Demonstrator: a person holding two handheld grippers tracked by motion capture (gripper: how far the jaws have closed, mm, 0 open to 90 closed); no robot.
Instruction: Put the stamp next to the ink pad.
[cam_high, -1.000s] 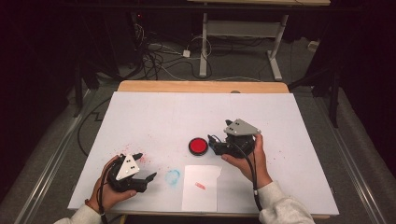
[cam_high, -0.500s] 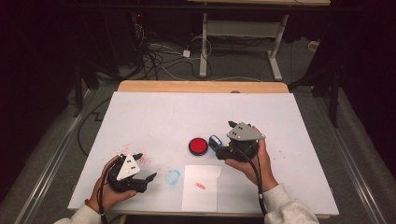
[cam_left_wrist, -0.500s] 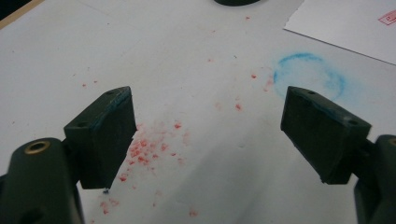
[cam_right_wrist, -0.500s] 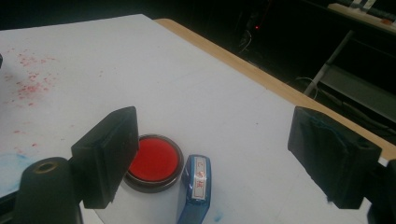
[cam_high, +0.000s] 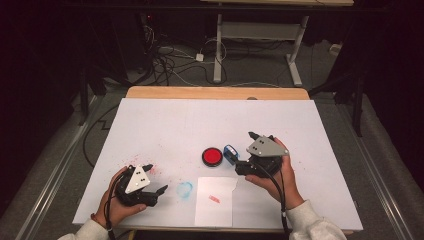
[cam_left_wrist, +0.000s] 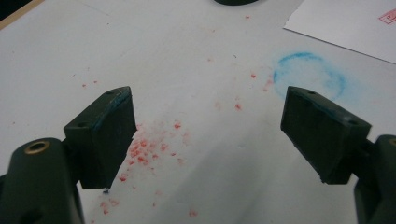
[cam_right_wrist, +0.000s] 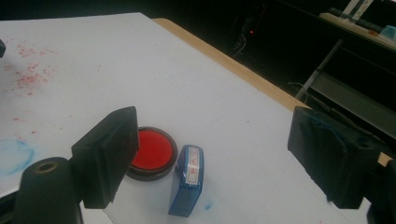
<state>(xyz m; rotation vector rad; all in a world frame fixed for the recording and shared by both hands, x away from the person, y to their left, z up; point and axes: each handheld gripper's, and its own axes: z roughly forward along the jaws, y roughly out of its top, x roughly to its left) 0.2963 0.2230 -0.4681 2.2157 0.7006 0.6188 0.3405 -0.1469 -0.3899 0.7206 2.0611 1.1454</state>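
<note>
Stamp (cam_right_wrist: 187, 179): blue, lying free on the white table (cam_high: 165, 120), touching the red ink pad's (cam_high: 212, 156) right edge, between the right tool's jaws | right tool (cam_high: 241, 151): spread, jaws just been opening, pads off it | left tool (cam_high: 155, 177): spread, pinching nothing, near left, by blue ring smudge (cam_left_wrist: 309, 74) | paper sheet (cam_high: 215, 200): near edge, centre

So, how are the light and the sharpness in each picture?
High view: white table sheet evenly lit, room behind dark, slightly soft. Left gripper view: black jaws blurred, blue ring stain sharper. Right gripper view: blue rectangular stamp and round red ink pad fairly clear, background dark.
</note>
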